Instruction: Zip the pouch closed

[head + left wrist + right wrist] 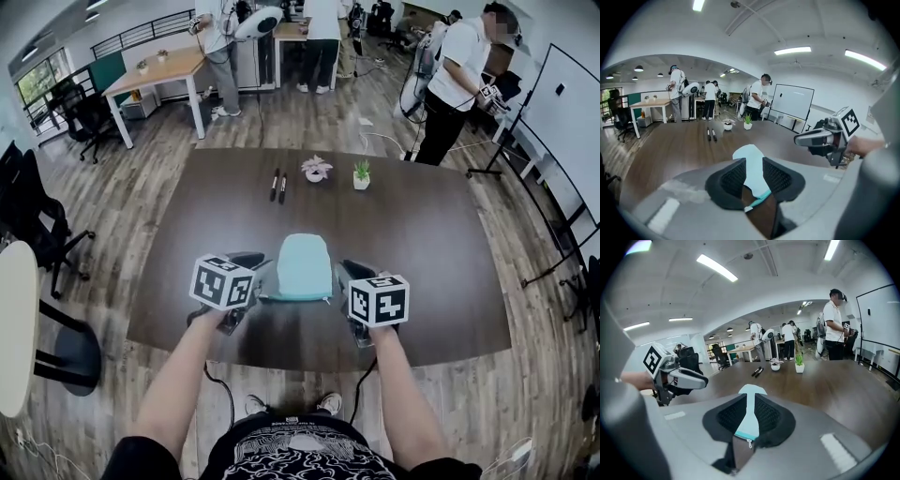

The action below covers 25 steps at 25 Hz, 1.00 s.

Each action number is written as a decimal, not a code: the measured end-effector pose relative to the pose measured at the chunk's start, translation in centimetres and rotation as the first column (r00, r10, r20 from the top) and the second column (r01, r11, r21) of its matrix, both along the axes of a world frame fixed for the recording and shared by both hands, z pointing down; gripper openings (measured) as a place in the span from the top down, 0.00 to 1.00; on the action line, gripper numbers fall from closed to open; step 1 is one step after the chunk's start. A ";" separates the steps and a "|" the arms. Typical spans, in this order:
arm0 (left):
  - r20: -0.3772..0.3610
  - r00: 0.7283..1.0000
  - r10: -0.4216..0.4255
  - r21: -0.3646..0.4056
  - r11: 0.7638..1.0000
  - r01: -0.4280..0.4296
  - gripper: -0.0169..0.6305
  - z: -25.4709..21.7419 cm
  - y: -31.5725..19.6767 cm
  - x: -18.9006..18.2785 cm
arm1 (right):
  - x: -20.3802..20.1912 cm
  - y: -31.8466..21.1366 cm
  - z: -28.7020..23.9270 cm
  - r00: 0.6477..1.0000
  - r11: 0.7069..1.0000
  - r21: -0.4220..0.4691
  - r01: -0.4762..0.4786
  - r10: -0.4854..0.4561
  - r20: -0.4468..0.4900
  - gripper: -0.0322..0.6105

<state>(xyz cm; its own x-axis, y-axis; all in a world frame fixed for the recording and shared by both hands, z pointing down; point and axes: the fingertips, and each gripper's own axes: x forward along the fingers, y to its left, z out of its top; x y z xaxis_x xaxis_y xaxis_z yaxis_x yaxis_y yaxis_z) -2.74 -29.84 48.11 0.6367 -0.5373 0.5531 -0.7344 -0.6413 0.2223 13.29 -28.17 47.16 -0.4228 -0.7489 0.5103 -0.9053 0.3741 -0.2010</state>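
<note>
A wide dark wooden tabletop (422, 244) fills the middle of the head view. Over its near part a pale teal pouch (305, 264) stretches between the two tools, its far end pointing away from the person; whether it rests on the wood or hangs clear of it cannot be told. The left tool (753, 178) is clenched on the pouch's near left corner, with fabric filling the gap between its dark ribbed pads. The right tool (750, 416) pinches the near right corner more tightly, and the small zipper pull (750, 442) hangs just below its pads. Well beyond the pouch stand a small green plant (362, 173) and a pink flower pot (316, 169), with two dark pens (278, 185) lying beside them.
</note>
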 end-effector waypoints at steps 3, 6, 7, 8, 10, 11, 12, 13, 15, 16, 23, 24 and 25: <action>-0.017 1.000 -0.010 0.038 0.999 0.011 0.79 -1.8 -0.3 0.2 | 0.2 -0.4 -2.3 1.000 0.999 0.047 -0.010 0.010 0.000 0.89; -0.042 0.999 -0.031 0.065 0.997 0.033 0.82 -3.5 -0.5 0.3 | 0.6 -0.6 -4.3 1.000 0.996 0.089 -0.024 0.024 0.002 0.90; -0.049 0.998 -0.040 0.073 0.996 0.044 0.82 -4.0 -0.6 0.3 | 0.7 -0.6 -4.9 1.000 0.994 0.102 -0.028 0.027 0.005 0.91; -0.056 0.997 -0.052 0.080 0.995 0.056 0.82 -4.5 -0.7 0.1 | 0.8 -0.6 -5.5 0.999 0.993 0.114 -0.032 0.031 0.008 0.91; -0.069 0.995 -0.077 0.099 0.992 0.084 0.82 -5.4 -0.9 -0.1 | 1.0 -0.5 -6.4 0.999 0.990 0.137 -0.040 0.038 0.014 0.92; -0.073 0.993 -0.088 0.112 0.989 0.096 0.82 -5.7 -1.0 -0.2 | 1.0 -0.5 -6.8 0.999 0.988 0.148 -0.042 0.040 0.015 0.93; -0.074 0.992 -0.098 0.126 0.986 0.107 0.82 -6.1 -1.1 -0.3 | 1.0 -0.5 -7.2 0.999 0.986 0.159 -0.042 0.040 0.014 0.94; -0.072 0.991 -0.110 0.144 0.982 0.120 0.84 -6.5 -1.1 -0.4 | 0.9 -0.5 -7.5 0.999 0.985 0.169 -0.042 0.040 0.014 0.95; -0.069 0.989 -0.128 0.179 0.974 0.138 0.89 -7.4 -0.9 -0.5 | 0.7 -0.4 -8.2 0.999 0.981 0.188 -0.042 0.040 0.018 0.95; -0.067 0.989 -0.129 0.193 0.971 0.140 0.89 -7.8 -0.7 -0.5 | 0.6 -0.3 -8.6 0.999 0.979 0.198 -0.042 0.039 0.019 0.95; -0.058 0.989 -0.139 0.249 0.957 0.149 0.95 -9.2 -0.1 -1.1 | 0.9 0.1 -10.3 0.999 0.962 0.270 -0.048 0.050 -0.002 0.95; -0.053 0.989 -0.138 0.256 0.955 0.147 0.96 -9.3 -0.1 -1.1 | 0.9 0.2 -10.4 0.999 0.959 0.280 -0.050 0.054 -0.007 0.95; -0.046 0.990 -0.136 0.263 0.954 0.144 0.96 -9.3 0.0 -1.1 | 0.9 0.3 -10.5 0.998 0.956 0.289 -0.050 0.056 -0.011 0.95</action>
<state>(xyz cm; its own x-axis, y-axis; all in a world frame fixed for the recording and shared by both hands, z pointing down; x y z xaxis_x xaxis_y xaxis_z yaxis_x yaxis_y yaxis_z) -3.87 -29.88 38.80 0.5573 -0.7469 0.3627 -0.8171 -0.5710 0.0796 14.17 -27.90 36.63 -0.3708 -0.8864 0.2771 -0.9280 0.3650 -0.0744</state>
